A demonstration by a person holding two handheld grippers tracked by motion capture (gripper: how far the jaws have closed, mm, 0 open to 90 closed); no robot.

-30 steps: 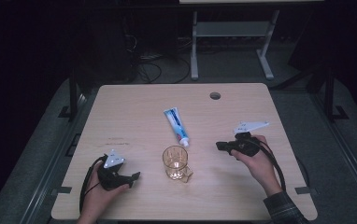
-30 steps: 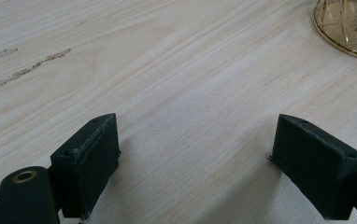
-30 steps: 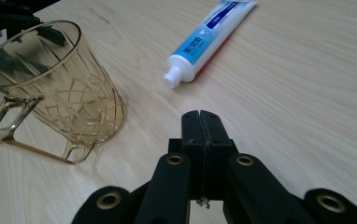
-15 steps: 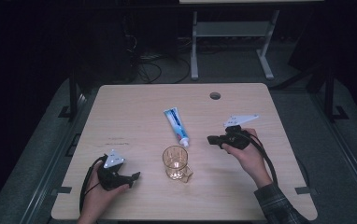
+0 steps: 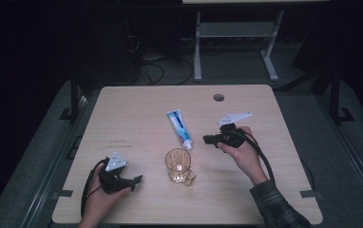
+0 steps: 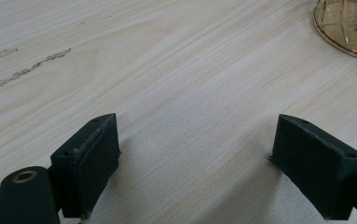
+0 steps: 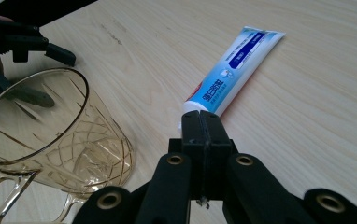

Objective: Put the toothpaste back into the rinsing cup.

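Near the middle of the wooden table [image 5: 122, 109], a toothpaste tube [image 5: 178, 128] lying flat, cap end toward the near edge. Just beside that cap, the right gripper [image 5: 207, 139], jaws pressed fully together with nothing between them, not touching the tube. Closer to the near edge, an amber glass mug [image 5: 178, 166] standing upright. Toward the near left corner, the left gripper [image 5: 138, 179], jaws wide apart and empty, low over bare wood.
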